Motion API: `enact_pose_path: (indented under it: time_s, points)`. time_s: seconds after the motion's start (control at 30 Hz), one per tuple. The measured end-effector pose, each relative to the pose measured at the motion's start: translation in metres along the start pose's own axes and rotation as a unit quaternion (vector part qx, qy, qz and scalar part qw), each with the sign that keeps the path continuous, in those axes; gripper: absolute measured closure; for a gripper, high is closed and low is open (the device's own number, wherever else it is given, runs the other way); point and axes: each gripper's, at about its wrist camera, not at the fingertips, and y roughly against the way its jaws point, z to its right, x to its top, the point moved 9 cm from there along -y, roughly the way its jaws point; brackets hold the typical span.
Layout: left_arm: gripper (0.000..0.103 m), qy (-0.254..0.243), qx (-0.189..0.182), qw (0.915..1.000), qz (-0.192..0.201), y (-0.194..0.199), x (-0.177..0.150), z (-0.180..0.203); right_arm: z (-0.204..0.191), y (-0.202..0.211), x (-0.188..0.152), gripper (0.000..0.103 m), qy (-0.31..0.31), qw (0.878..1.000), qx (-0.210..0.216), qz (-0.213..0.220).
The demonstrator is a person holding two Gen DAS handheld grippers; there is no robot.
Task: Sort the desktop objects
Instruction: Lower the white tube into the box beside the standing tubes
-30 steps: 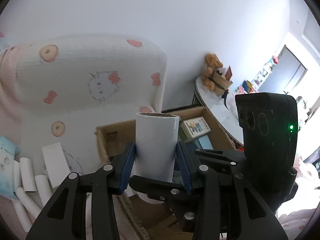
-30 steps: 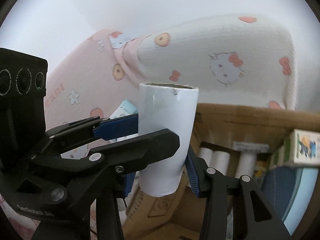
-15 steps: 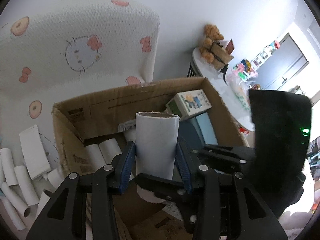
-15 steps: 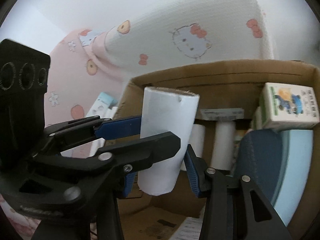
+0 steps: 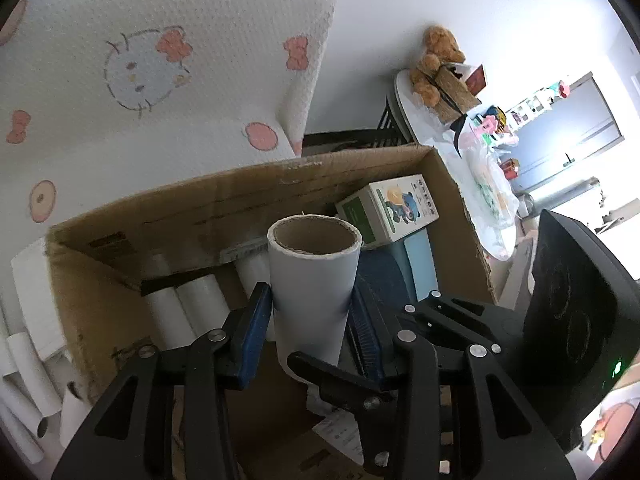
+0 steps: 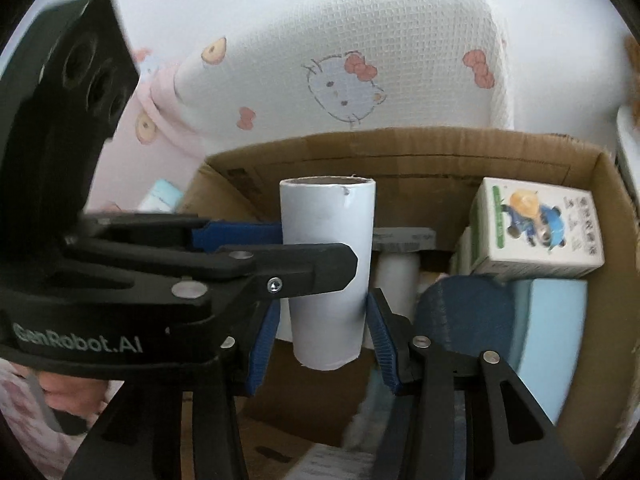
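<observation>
Both your left gripper (image 5: 310, 320) and right gripper (image 6: 320, 320) clamp one upright cardboard tube (image 5: 312, 280), right jaws closing, above the cardboard box's (image 5: 248, 184) left-rear corner.

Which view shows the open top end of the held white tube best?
The left wrist view: it looks down into the white tube, showing the brown cardboard rim and hollow inside. The right wrist view shows the tube side-on, its top only a thin dark edge.
</observation>
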Motion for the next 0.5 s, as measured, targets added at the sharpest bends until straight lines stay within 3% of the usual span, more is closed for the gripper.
enact_pose_path:
  time_s: [0.27, 0.37, 0.5]
  points:
    - [0.058, 0.086, -0.042, 0.994, -0.053, -0.031, -0.006, -0.016, 0.01, -0.006, -0.017, 0.062, -0.035, 0.999, 0.004, -0.029]
    - [0.058, 0.093, -0.036, 0.9937, -0.051, -0.037, -0.007, -0.017, 0.009, -0.009, -0.016, 0.062, -0.06, 0.997, 0.021, -0.033]
    - [0.058, 0.099, -0.031, 0.9934, -0.049, -0.045, -0.009, -0.017, 0.009, -0.002, -0.019, 0.062, -0.054, 0.998, 0.012, -0.026]
